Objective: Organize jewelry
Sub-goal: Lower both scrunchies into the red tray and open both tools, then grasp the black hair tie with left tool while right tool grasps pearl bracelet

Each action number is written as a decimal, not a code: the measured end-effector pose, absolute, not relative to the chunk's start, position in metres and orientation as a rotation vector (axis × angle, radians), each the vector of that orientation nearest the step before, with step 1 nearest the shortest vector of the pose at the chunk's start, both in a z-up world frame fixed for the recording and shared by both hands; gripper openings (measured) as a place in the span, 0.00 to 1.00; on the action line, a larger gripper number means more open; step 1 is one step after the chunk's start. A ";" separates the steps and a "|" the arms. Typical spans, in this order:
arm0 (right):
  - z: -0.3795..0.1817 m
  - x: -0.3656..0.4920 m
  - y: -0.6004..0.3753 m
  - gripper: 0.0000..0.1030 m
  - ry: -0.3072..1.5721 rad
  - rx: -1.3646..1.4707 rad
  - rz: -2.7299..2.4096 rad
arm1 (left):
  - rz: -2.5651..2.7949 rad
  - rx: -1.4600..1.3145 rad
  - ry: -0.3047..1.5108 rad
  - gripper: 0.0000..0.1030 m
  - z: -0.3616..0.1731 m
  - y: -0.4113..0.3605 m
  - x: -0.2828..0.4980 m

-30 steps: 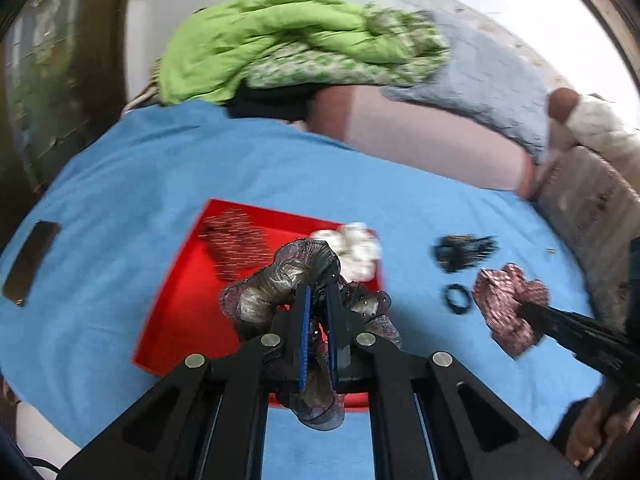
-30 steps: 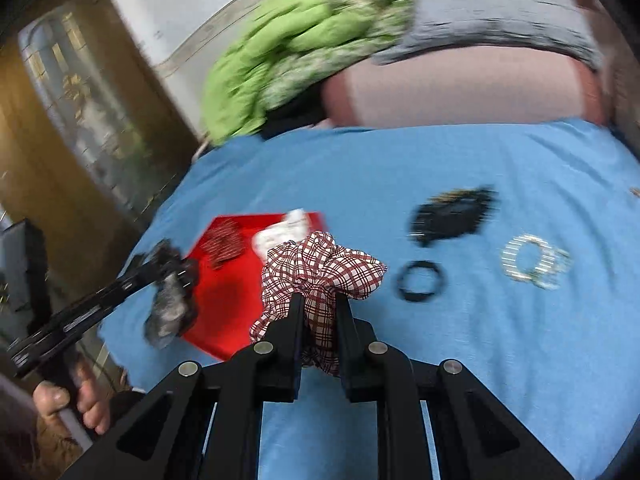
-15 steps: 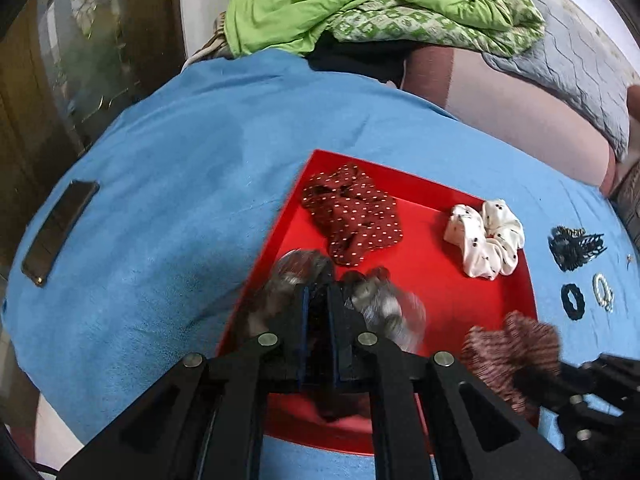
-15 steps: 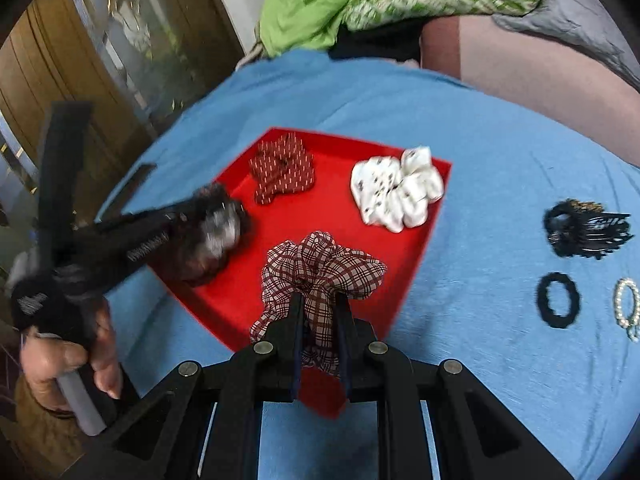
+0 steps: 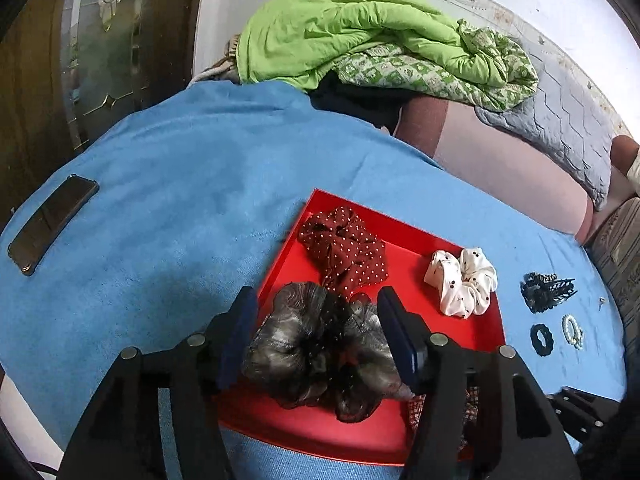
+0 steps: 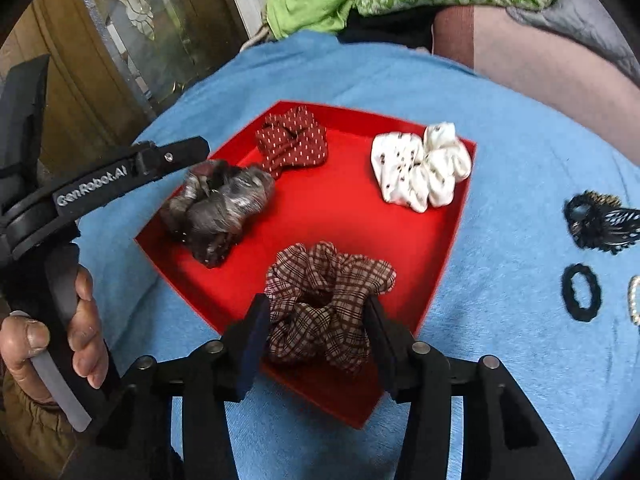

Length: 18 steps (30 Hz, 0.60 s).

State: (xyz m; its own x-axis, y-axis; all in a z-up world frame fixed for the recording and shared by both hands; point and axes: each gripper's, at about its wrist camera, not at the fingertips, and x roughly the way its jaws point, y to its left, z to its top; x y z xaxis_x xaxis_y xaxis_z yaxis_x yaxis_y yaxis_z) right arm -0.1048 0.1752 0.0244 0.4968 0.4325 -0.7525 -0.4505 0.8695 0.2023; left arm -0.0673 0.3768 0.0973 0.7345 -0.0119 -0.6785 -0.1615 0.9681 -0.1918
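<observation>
On a blue-covered surface (image 6: 500, 92) sits a red tray (image 6: 332, 208) with four scrunchies in it. Left hand-held gripper (image 5: 316, 344) is over the tray's near left corner, jaws opening, spread either side of a grey-black scrunchie (image 5: 320, 352) that lies on the tray floor; pads look clear of the fabric. Right hand-held gripper (image 6: 316, 340) is at the near edge, jaws opening too, with a brown plaid scrunchie (image 6: 324, 304) between them, resting on the tray, not pinched. Far left in the tray is a maroon dotted scrunchie (image 6: 292, 142), far right a white printed scrunchie (image 6: 420, 168). Right of the tray, on the blue cloth, are a black hair claw (image 6: 600, 220), a black hair tie (image 6: 581, 292) and a pearl bracelet (image 5: 573, 330). A phone (image 5: 52, 222) lies far left. A hand (image 6: 52, 332) grips the left handle.
</observation>
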 end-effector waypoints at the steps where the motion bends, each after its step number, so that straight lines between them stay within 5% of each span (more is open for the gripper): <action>1: 0.029 -0.108 0.172 0.51 0.894 -0.014 0.539 | 0.084 -0.251 0.739 0.60 0.098 0.377 -0.067; 11: 0.046 -0.154 0.072 0.59 0.802 0.035 0.393 | 0.063 -0.216 0.662 0.60 0.122 0.346 -0.093; 18: 0.025 -0.157 -0.061 0.59 0.842 0.172 0.163 | -0.155 -0.117 0.701 0.60 0.152 0.257 -0.099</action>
